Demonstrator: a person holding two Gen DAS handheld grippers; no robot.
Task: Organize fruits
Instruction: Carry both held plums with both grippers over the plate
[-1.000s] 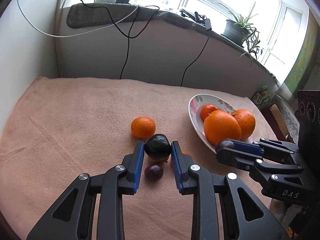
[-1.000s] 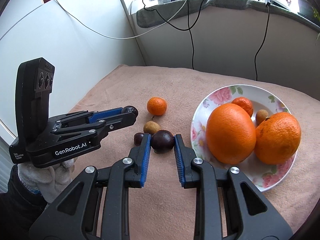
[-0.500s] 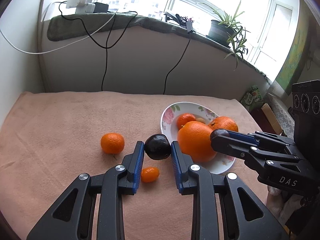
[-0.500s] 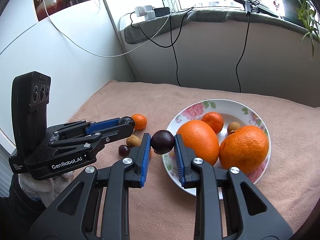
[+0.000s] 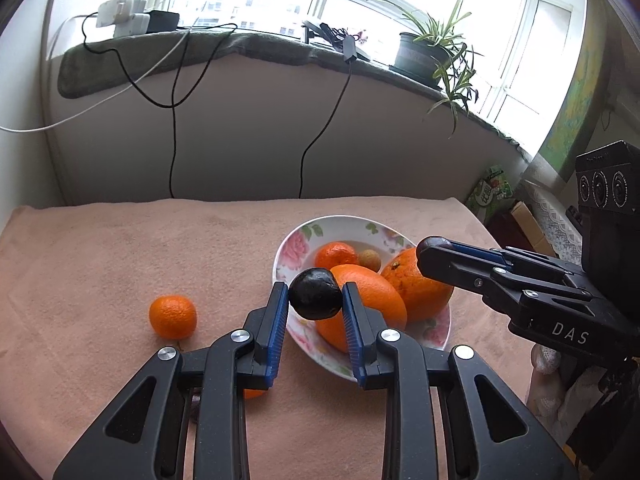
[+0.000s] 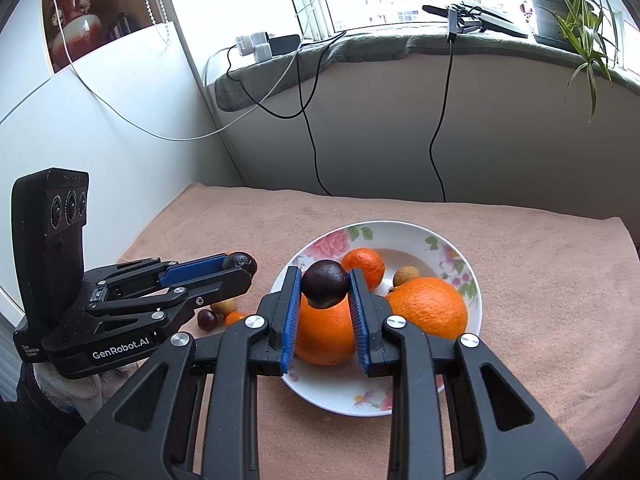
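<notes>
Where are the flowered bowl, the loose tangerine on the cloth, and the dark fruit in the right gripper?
flowered bowl (image 6: 448, 248): right wrist view, far rim.
loose tangerine (image 5: 173, 317): left wrist view, middle of its peel.
dark fruit (image 6: 324, 283): right wrist view, its front face.

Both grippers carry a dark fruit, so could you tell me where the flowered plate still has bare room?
The plate is bare along its far rim behind the mandarin and small brown fruit, and along its near rim. Its middle is crowded by two big oranges. The pink cloth right of the plate lies bare.
</notes>
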